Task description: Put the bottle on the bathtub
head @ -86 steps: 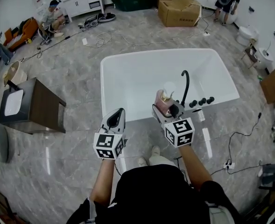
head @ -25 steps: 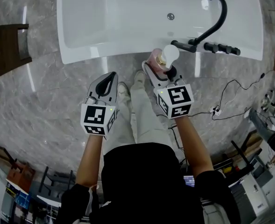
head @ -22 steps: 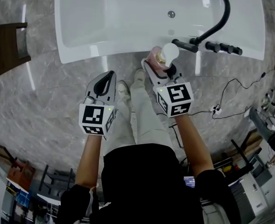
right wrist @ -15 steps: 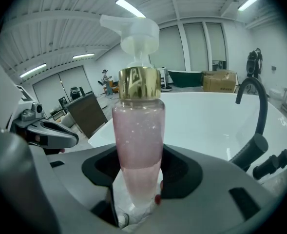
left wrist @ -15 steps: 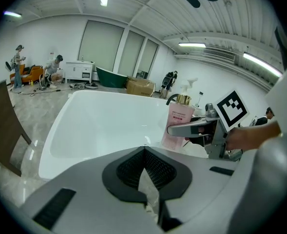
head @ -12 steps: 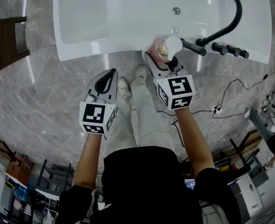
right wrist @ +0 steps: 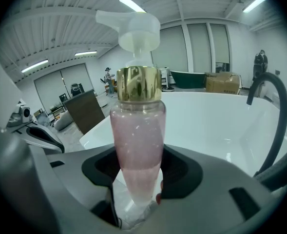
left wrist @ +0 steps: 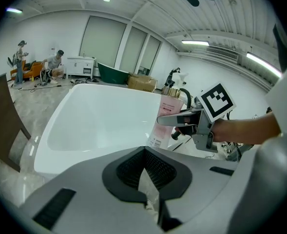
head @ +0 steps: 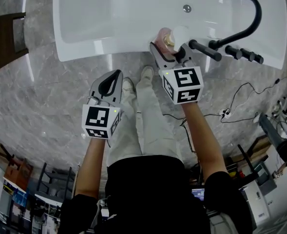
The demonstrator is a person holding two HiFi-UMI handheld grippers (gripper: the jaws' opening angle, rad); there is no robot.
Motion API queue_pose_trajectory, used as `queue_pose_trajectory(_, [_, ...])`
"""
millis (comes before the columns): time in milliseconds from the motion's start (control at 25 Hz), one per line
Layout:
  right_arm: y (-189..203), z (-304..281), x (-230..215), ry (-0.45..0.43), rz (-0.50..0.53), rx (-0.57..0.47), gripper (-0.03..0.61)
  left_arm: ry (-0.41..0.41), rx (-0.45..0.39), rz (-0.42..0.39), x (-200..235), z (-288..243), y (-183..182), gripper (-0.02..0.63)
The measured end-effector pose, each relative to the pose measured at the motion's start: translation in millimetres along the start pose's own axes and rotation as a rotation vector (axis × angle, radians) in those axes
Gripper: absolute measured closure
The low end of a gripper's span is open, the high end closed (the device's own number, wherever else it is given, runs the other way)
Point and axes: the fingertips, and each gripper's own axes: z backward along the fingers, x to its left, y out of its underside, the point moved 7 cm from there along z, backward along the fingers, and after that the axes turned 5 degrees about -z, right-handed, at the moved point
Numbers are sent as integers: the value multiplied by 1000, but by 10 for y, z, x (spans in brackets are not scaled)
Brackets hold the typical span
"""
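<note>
one pink bottle (head: 164,35) with a gold collar and white pump stands upright, clamped in the right hand-held gripper (head: 168,50) at the near rim of the one white bathtub (head: 85,52), beside its single black faucet (head: 248,13). whether the bottle touches the rim is unclear. the left hand-held gripper (head: 113,77) is clenched with nothing in it, over the floor.

Black faucet (head: 240,31) arcs just right of the right jaws, 3 knobs (head: 245,55) beyond it. Dark wooden cabinet (head: 4,43) sits well left of the left jaws. Cable (head: 240,94) snakes over the marble floor (head: 46,106), right of both.
</note>
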Motion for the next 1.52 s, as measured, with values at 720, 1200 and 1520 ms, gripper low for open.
queue_pose_trajectory(720, [61, -198, -14, 2, 40, -40, 336, 21, 28, -45, -31, -141, 124, 601])
queue_pose_trajectory(1200, [187, -101, 13, 9, 47, -47, 336, 15, 14, -43, -33, -167, 118, 601])
queue_pose_trajectory(1520, [207, -58, 104, 17, 82, -43, 336, 10, 10, -44, -19, -89, 110, 601])
